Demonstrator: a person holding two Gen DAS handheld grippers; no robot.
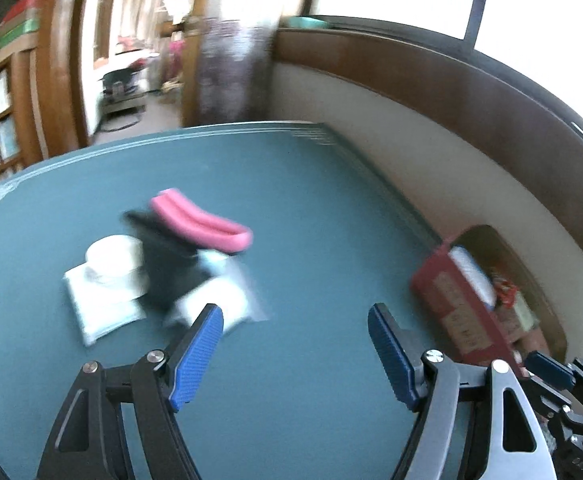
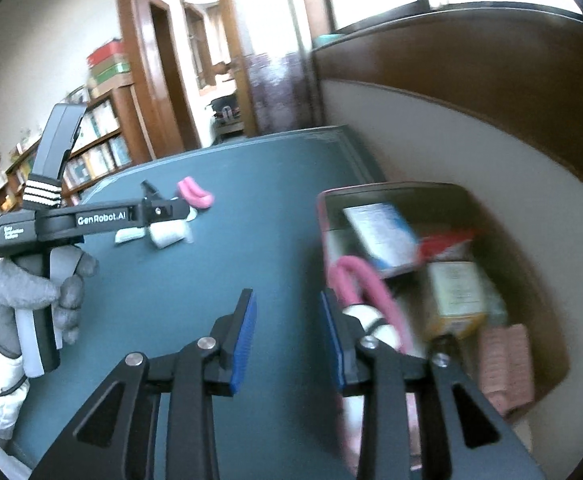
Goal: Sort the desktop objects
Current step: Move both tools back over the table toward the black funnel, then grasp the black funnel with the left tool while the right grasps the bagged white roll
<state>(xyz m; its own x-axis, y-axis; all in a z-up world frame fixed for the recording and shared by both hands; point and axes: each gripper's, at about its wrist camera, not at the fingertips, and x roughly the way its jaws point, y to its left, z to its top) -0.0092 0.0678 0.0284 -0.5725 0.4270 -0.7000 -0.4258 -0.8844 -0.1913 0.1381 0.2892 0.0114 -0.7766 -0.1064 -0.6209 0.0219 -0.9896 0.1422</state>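
Through the left wrist view, the left gripper is hovering over a green table with its blue-padded jaws standing wide apart and nothing between them. Ahead of its left finger, a cluster of desktop objects is lying on the table, blurred: a pink curved item is resting on top of a dark object, a white round item is sitting on a pale flat packet to the left of that, and a white wrapped piece is lying just beyond the left fingertip. To the right of the right finger, a red box is sitting at the table's edge by the wall, holding several packets. The tip of the right gripper is showing at the lower right, near that box. Through the right wrist view, the right gripper is pointing down over the table, its jaws parted with only bare table surface showing between the pads. Just right of its right finger, a pink cord is lying inside the box, alongside a white and blue packet, a yellow carton and a pinkish pack. Far to the left, a gloved hand is holding the other gripper, whose fingers are reaching toward the same cluster of pink and white objects ahead.
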